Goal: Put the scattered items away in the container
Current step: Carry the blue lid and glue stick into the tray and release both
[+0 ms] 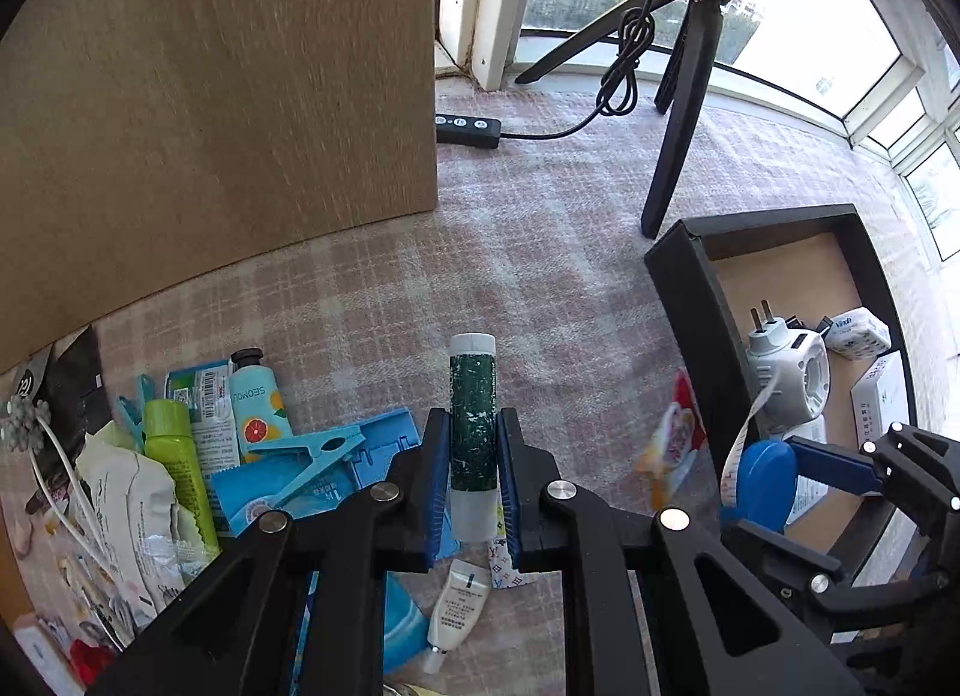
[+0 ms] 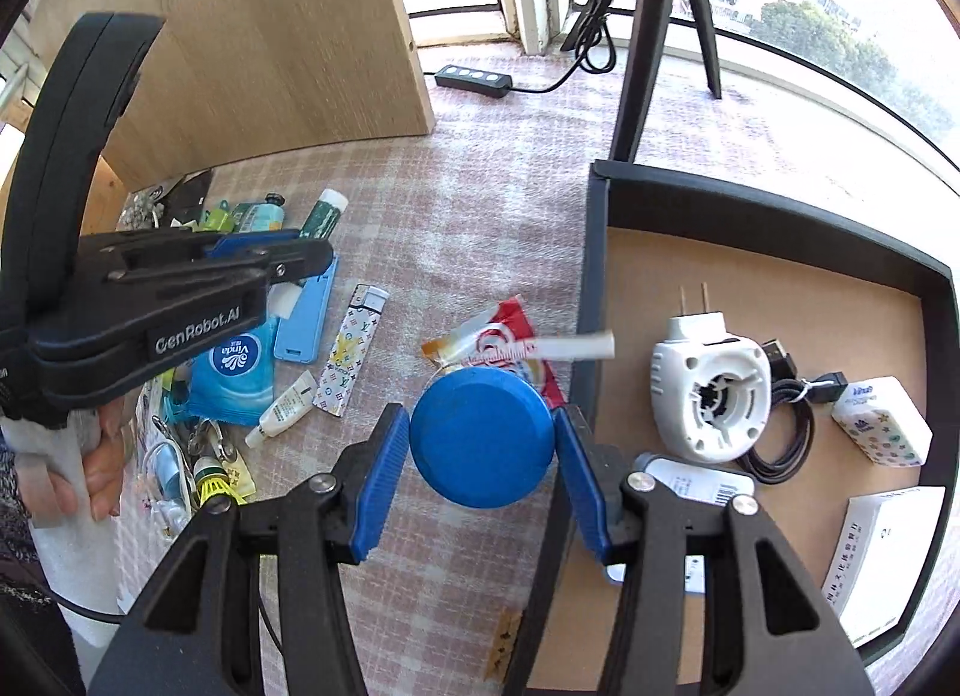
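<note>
Left gripper (image 1: 474, 456) clamped on a green-labelled tube (image 1: 473, 432) with a white cap, blue pads (image 1: 441, 480) pressed to both sides, tube pointing forward along the fingers above the pink checked cloth (image 1: 480, 252). Seen from the right wrist camera as a black body with the green tube end (image 2: 324, 213) poking out past its fingers.

Right gripper (image 2: 480, 450) closed around a round blue tape measure (image 2: 482, 437), a blue pad (image 2: 384, 474) touching each flank, white tape end (image 2: 558, 349) sticking out toward the box. Held just beside the left wall of the black cardboard box (image 2: 591, 288), over a red and orange snack packet (image 2: 510, 330) on the cloth.

Inside the box: white plug-in device (image 2: 708, 390) with two prongs, coiled black cable (image 2: 786, 420), small Vinda tissue pack (image 2: 882, 420), white carton (image 2: 882, 552), and a white flat item (image 2: 696, 483) partly hidden behind the right finger.

Scattered left of the box: patterned lighter (image 2: 351, 348), light blue flat case (image 2: 306, 312), blue Vinda wipes pouch (image 2: 234, 366), small white tube (image 2: 285, 408), hand cream tube (image 1: 258, 402), lime green bottle (image 1: 177, 456), light blue clothespin (image 1: 306, 456), crumpled wrappers (image 1: 126, 516).

Beyond: wooden panel (image 1: 210, 96), black tripod (image 1: 684, 114), black inline switch with cord (image 1: 468, 129), window (image 1: 810, 6).
</note>
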{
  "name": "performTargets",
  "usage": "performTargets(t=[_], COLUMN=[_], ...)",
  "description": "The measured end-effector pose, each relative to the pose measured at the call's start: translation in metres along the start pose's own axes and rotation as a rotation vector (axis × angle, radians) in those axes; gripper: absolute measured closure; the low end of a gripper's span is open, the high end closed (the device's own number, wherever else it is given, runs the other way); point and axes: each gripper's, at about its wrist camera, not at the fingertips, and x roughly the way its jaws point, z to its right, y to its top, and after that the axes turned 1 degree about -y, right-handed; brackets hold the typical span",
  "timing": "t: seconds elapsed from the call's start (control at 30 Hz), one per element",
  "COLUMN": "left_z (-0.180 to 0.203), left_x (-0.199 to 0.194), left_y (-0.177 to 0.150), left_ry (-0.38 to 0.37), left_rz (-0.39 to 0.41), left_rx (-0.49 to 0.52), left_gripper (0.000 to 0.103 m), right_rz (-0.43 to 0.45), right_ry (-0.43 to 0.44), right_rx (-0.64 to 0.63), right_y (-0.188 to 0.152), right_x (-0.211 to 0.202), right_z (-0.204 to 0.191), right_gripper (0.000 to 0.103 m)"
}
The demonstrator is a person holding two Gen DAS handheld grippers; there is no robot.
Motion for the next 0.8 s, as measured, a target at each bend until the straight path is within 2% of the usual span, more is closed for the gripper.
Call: performTargets(t=[0.03, 0.13, 0.33, 0.67, 0.8], left_z=[0.014, 0.039, 0.094, 0.184, 0.212], left_x=[0.0, -0.016, -0.012, -0.018, -0.013], left_y=[0.012, -0.003, -0.002, -0.035, -0.049], left_ry=[-0.002, -0.035, -0.106, -0.214, -0.227], left_rz=[0.004, 0.018, 0.039, 0.014, 0.006], left_rx=[0.007, 0.024, 0.081, 0.148, 0.168], left_gripper=[0.089, 0.089, 0.089, 0.089, 0.089], right_rz=[0.008, 0.035, 0.067, 0.046, 0.031], right_ry=[0.001, -0.013, -0.061, -0.127, -0.144], right_rx=[0.009, 0.024, 0.061, 0.165, 0.204], right_y=[-0.001, -0.006, -0.022, -0.053, -0.065], right_x=[-0.005, -0.022, -0.053, -0.057, -0.054], right_z=[0.006, 0.024, 0.066, 0.137, 0.16], right_gripper=[0.054, 0.054, 0.054, 0.054, 0.054])
